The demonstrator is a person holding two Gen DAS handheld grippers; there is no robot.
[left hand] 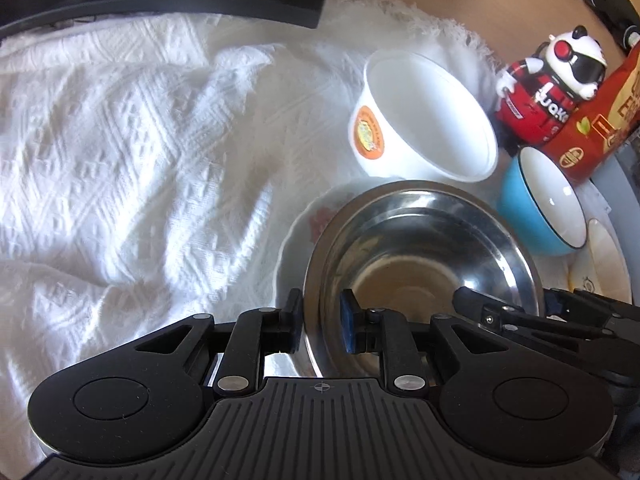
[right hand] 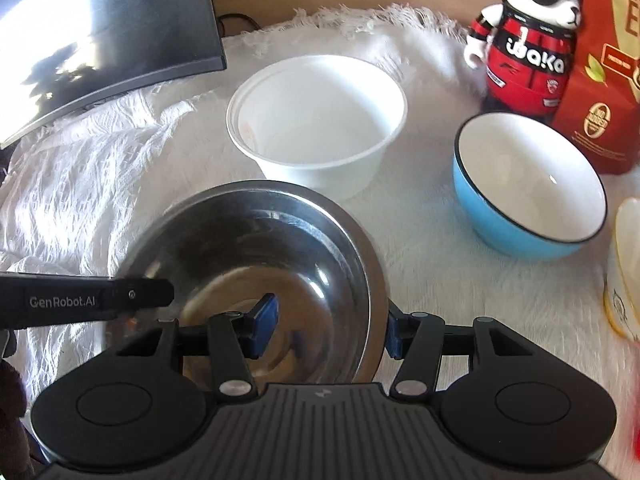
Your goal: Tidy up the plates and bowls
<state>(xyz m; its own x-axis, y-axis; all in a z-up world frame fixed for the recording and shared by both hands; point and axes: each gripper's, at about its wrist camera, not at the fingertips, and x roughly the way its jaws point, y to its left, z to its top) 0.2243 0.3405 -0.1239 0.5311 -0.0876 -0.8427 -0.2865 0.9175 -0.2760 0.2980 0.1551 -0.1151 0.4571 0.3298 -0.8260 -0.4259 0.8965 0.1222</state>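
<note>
Left gripper (left hand: 320,326) straddles the steel bowl (left hand: 420,248) rim at 9 o'clock, pads not visibly closed on it. Right gripper (right hand: 332,328) straddles the rim at 3 o'clock, jaws apart. Bowl sits on a white plate (left hand: 296,232) on the cloth-covered desk (left hand: 120,140). White bowl (right hand: 316,120) at 12, blue bowl (right hand: 528,192) at 2.

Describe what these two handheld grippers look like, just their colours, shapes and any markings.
Both are matte black. The left gripper and right gripper each have a ribbed grey-black body, two rounded lobes, linkage arms with silver rivets, and blue pads. The left one reads "GenRobot.AI" in white. No cables or sleeves visible.
</note>
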